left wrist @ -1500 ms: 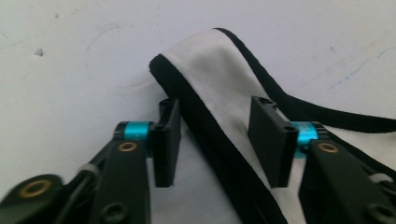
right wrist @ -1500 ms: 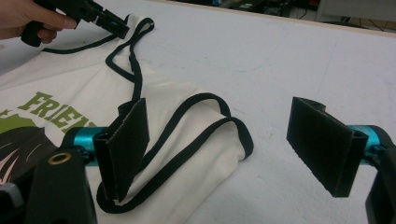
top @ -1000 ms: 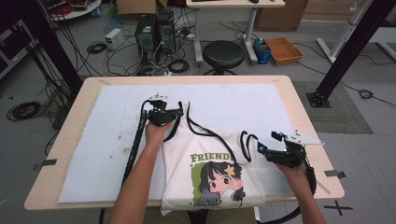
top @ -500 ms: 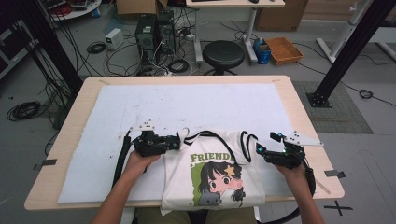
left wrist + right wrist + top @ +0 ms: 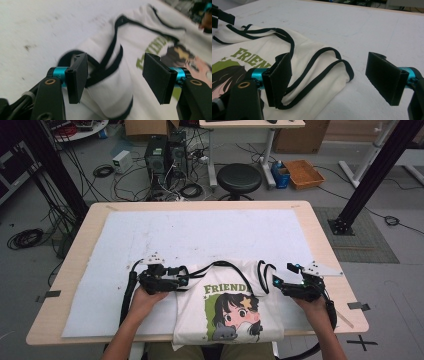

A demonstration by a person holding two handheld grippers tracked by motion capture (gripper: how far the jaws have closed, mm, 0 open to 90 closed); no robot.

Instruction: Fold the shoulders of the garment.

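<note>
A white sleeveless shirt [image 5: 227,305] with black trim, the word FRIEND and a cartoon girl print lies on the near side of the white mat [image 5: 200,235]. My left gripper [image 5: 182,281] is at the shirt's upper left corner. Its jaws have just been opening and stand open [image 5: 115,77], with the folded shoulder and black strap [image 5: 110,57] lying loose between them, untouched by the pads. My right gripper [image 5: 272,281] is at the upper right corner, open [image 5: 332,77]. The trimmed strap loop [image 5: 322,72] rests between its jaws.
The mat covers most of a wooden table [image 5: 85,235]. Behind the table are a black stool [image 5: 240,177], computer cases [image 5: 162,152], loose cables and a cardboard box [image 5: 305,172]. Black frame posts [image 5: 365,175] stand at the right.
The left gripper came toward the near edge, dragging the shirt's left shoulder down into a fold, then opened and let go. The right gripper has stayed put.
</note>
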